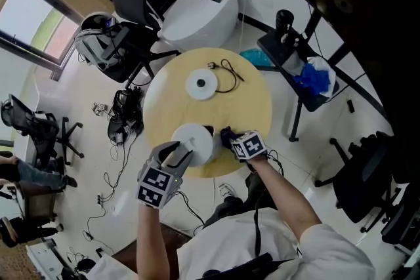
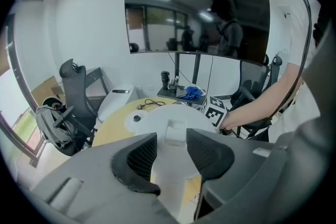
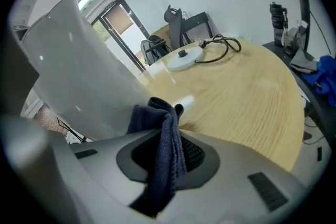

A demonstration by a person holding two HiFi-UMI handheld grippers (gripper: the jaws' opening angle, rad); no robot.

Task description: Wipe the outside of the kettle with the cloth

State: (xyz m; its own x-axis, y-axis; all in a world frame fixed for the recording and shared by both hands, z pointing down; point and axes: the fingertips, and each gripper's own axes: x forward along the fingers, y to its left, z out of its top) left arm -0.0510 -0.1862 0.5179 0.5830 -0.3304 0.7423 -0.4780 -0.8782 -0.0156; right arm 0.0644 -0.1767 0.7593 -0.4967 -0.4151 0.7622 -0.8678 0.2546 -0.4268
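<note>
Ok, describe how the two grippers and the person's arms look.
Both the left gripper and right gripper are grey moulded plastic, each topped by a white cube with black square markers. Their tongs carry dark textured pads. The person's white top leaves the forearms uncovered.

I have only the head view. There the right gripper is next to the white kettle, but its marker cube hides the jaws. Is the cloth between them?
Observer: Yes. The right gripper view shows the right gripper shut on a dark blue cloth, which sticks out past the jaws.
Operator: And the left one, what does it hold?
Observer: The left gripper is closed on the white handle of the kettle, one pad on each side.
Operator: Does the cloth touch the kettle?
Observer: Its free end lies close beside the kettle's lower wall; contact I cannot confirm.
</note>
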